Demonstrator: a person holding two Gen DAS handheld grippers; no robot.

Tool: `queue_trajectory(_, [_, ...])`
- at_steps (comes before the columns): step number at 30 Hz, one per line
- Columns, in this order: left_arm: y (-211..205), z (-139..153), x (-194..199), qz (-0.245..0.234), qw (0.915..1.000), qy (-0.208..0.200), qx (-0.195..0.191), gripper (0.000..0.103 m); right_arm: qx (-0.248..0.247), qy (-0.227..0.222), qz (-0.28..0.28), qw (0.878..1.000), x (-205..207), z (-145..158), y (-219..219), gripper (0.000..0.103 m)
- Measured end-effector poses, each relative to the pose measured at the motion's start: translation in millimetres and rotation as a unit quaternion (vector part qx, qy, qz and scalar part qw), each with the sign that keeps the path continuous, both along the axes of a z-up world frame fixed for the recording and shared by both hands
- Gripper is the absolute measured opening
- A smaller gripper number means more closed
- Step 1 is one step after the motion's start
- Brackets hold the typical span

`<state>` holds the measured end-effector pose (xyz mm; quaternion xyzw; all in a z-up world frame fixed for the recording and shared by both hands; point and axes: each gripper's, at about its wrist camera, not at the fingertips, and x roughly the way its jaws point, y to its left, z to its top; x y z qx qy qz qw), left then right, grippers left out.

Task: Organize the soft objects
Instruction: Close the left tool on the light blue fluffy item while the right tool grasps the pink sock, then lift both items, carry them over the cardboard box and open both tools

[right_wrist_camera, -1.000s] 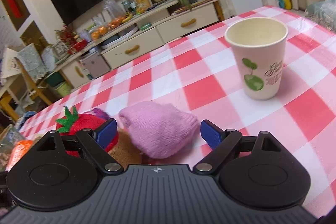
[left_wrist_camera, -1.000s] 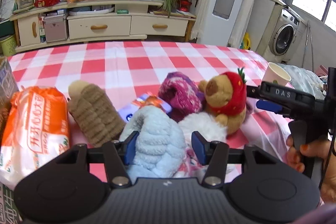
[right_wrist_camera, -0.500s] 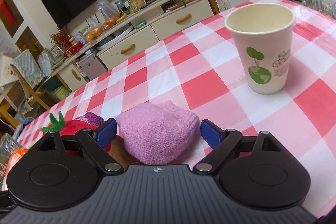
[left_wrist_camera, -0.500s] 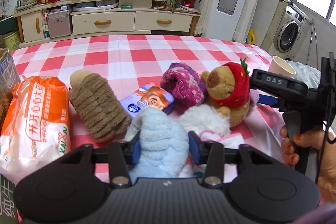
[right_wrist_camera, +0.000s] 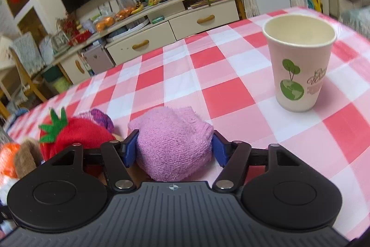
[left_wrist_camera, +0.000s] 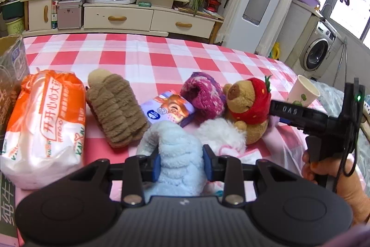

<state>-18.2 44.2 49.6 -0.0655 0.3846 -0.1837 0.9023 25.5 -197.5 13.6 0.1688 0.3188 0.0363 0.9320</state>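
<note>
With both tongs closed, my left gripper (left_wrist_camera: 180,164) pinches the blue sock (left_wrist_camera: 178,154) at lower centre; my right gripper (right_wrist_camera: 173,149) pinches the pink sock (right_wrist_camera: 173,142). Remaining: bear (left_wrist_camera: 248,105), brown sock (left_wrist_camera: 115,105), purple sock (left_wrist_camera: 203,94) lie unsorted mid-frame.

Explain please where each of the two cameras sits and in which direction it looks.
Left wrist: on the left gripper, looking across the table at the light blue sock it clamps; right gripper and hand show.
Right wrist: on the right gripper, closed on the lilac sock, facing the paper cup.
Shared: strawberry bear, cup.
</note>
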Motion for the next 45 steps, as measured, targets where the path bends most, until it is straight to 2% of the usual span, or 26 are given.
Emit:
queue_trajectory(8, [12, 9, -9, 0.005, 0.9997, -0.016, -0.018, 0.033, -0.057, -0.016, -0.010, 0.998, -10, 3, 12, 0.068])
queue_trajectory(21, [28, 17, -22, 0.003, 0.9988, -0.034, -0.034, 0.033, -0.099, -0.051, -0.045, 0.993, -35, 9, 18, 0.063])
queue_trajectory(29, [40, 25, -29, 0.010, 0.9976, -0.052, -0.044, 0.033, -0.108, -0.081, -0.066, 0.989, -55, 19, 23, 0.062])
queue_trajectory(45, [67, 43, -41, 0.021, 0.9932, -0.088, -0.074, 0.033, -0.101, -0.112, -0.063, 0.986, -88, 43, 44, 0.062])
